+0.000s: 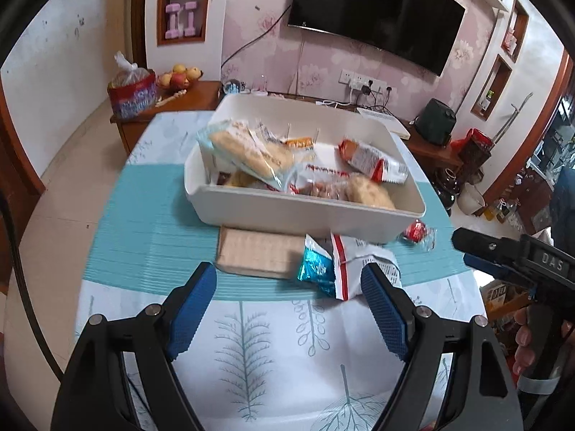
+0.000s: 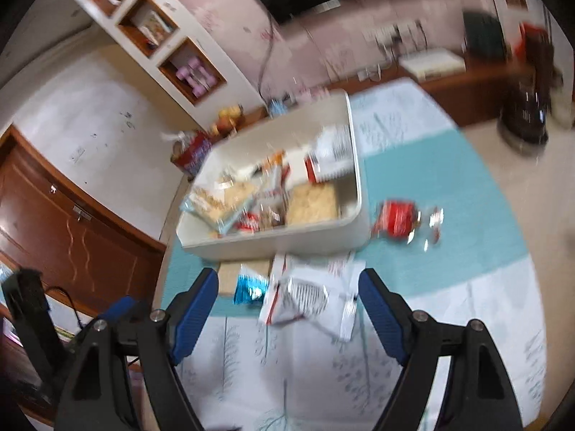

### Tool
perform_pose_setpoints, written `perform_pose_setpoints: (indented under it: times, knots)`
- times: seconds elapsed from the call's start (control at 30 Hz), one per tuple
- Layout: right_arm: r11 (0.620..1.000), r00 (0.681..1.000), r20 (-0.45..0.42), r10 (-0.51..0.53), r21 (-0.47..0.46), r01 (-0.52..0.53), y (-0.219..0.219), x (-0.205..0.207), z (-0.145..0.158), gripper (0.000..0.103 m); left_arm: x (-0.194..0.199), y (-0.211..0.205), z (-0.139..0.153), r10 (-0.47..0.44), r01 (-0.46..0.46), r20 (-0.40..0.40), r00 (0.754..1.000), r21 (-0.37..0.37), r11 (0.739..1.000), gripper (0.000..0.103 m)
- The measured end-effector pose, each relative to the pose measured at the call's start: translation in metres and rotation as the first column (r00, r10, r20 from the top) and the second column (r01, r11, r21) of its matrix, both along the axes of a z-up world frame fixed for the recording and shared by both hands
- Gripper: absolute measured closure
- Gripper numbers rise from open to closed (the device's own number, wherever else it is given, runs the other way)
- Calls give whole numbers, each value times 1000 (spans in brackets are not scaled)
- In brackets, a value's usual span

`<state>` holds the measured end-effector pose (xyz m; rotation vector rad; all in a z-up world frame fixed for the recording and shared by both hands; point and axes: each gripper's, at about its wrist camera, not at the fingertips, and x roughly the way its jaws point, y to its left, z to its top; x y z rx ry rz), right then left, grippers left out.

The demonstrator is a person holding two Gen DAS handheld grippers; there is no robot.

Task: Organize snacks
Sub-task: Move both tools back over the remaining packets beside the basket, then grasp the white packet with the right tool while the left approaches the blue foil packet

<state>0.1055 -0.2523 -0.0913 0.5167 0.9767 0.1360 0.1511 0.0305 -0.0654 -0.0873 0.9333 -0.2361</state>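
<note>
A white bin (image 1: pixel 305 215) holding several wrapped snacks stands in the middle of the table. Loose in front of it lie a beige cracker pack (image 1: pixel 258 253), a blue foil packet (image 1: pixel 316 269), a white-and-red packet (image 1: pixel 359 265) and, off to the right, a small red candy (image 1: pixel 417 231). My left gripper (image 1: pixel 289 276) hovers open just short of these packets, nothing between its pads. My right gripper (image 2: pixel 289 280) is open too, above the white-and-red packet (image 2: pixel 305 298) and blue packet (image 2: pixel 251 287), without touching them. The right wrist view is blurred; the bin (image 2: pixel 273 240) and red candy (image 2: pixel 395 219) still show.
A leaf-print and teal cloth (image 1: pixel 151 244) covers the table, its edges close at left and right. Behind stand a wooden sideboard (image 1: pixel 201 97) with fruit and a red bag (image 1: pixel 133 93), and a wall television (image 1: pixel 377 14). A hand (image 1: pixel 524 337) grips the right gripper (image 1: pixel 461 249).
</note>
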Motion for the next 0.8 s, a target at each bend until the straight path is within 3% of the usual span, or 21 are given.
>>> perform_pose_setpoints:
  times: [0.17, 0.43, 0.6, 0.8]
  knots:
    - [995, 992, -124, -33, 90, 45, -6, 8, -32, 22, -4, -15, -22, -63, 63, 33, 997, 20, 998, 21]
    - [983, 970, -240, -39, 166, 81, -6, 21, -69, 22, 6, -29, -49, -111, 109, 61, 992, 25, 994, 21]
    - [983, 955, -297, -26, 166, 78, 3, 33, -87, 13, 19, -31, -68, -104, 103, 38, 994, 14, 995, 21]
    - [987, 939, -344, -12, 145, 66, 16, 49, -102, 12, 34, -35, -84, -102, 101, 28, 994, 27, 995, 21]
